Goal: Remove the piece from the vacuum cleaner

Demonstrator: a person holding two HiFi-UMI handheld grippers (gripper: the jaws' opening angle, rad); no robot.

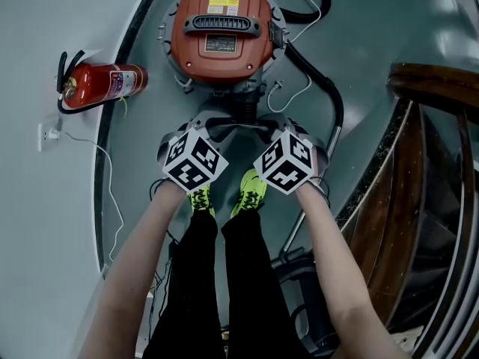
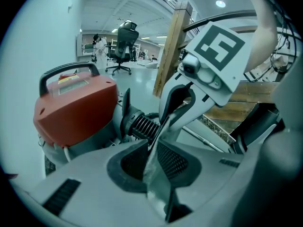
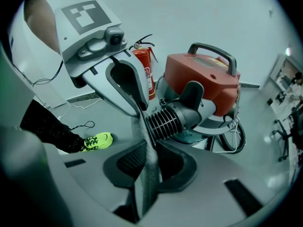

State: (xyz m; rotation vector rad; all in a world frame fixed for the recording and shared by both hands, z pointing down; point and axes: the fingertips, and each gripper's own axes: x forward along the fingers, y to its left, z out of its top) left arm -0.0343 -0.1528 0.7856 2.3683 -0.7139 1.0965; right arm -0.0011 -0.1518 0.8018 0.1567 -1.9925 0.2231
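The orange vacuum cleaner (image 1: 221, 28) stands on the floor ahead of me, with its ribbed black hose inlet (image 1: 241, 105) facing me. A thin grey piece (image 1: 232, 126) sits at that inlet between my two grippers. My left gripper (image 1: 198, 129) is shut on one edge of the piece (image 2: 154, 164), which stands upright between the pads. From the other side my right gripper (image 1: 281, 129) is shut on the same piece (image 3: 147, 164). The ribbed inlet (image 3: 165, 119) lies just beyond the jaws. Each gripper view shows the other gripper across the piece.
A red fire extinguisher (image 1: 101, 84) lies on the floor at the left. A black hose (image 1: 329, 99) curves round the vacuum's right side. A wooden stair rail (image 1: 434, 81) runs along the right. My green shoes (image 1: 251, 189) stand just below the grippers.
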